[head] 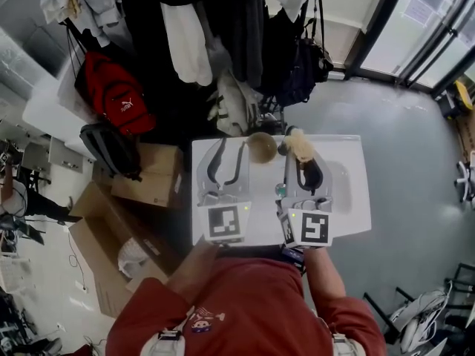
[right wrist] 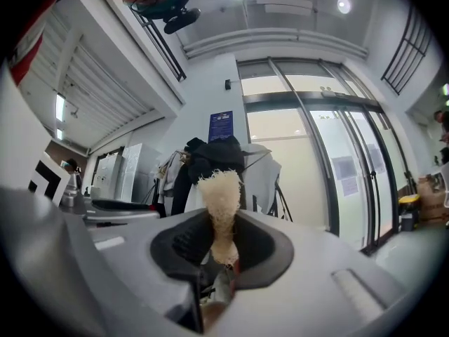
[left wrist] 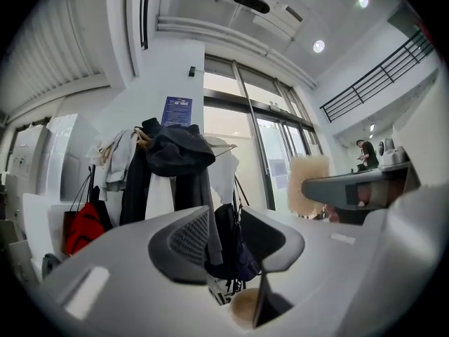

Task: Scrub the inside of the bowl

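While the person's red shirt [head: 252, 310] fills the bottom of the head view, both grippers reach over the white table [head: 349, 199]. The left gripper [head: 233, 145] has its jaws spread, pressing on nothing. The right gripper [head: 303, 162] pinches a beige fibrous scrubber [head: 300, 143] that sticks out past its tips. At frame centre the tan bowl [head: 261, 147] sits near the table's far edge, just beside the left gripper, between it and the scrubber. Coats [head: 223, 28] hang beyond, with a red backpack [head: 111, 95] at upper left.

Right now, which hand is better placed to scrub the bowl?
Right. The right gripper is shut on the scrubber beside the bowl; the left gripper has its jaws apart, empty.
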A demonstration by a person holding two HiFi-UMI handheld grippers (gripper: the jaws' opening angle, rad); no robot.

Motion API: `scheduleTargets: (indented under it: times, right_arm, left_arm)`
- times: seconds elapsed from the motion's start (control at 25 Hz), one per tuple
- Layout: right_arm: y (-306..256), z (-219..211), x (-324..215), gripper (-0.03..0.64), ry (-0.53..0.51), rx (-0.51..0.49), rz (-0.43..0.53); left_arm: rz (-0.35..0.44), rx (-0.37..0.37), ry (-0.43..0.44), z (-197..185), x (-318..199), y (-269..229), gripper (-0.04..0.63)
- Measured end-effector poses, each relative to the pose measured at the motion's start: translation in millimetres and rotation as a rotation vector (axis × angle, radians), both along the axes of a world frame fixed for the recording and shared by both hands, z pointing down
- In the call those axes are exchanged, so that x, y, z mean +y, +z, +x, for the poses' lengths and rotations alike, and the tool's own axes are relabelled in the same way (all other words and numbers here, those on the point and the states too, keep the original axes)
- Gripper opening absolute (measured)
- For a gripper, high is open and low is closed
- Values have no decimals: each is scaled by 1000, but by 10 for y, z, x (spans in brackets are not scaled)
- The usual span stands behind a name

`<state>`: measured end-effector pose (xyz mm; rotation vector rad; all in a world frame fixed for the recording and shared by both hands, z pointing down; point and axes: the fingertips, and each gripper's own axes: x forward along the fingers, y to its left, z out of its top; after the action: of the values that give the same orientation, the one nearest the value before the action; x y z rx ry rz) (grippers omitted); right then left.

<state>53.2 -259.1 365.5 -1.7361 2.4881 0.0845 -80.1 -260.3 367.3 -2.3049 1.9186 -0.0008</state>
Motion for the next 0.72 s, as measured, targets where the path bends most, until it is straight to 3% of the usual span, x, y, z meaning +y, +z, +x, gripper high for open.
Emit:
scheduleTargets:
  times: [0.4,0.72]
  right_arm:
    - [-92,-215,104,77,-40,9,24]
    - [-48,-252,93,77,-36,49,20]
  left_arm:
    - [24,-31,-13,-32,72,-52,14]
    - [40,-18,9,18,71,-71,6]
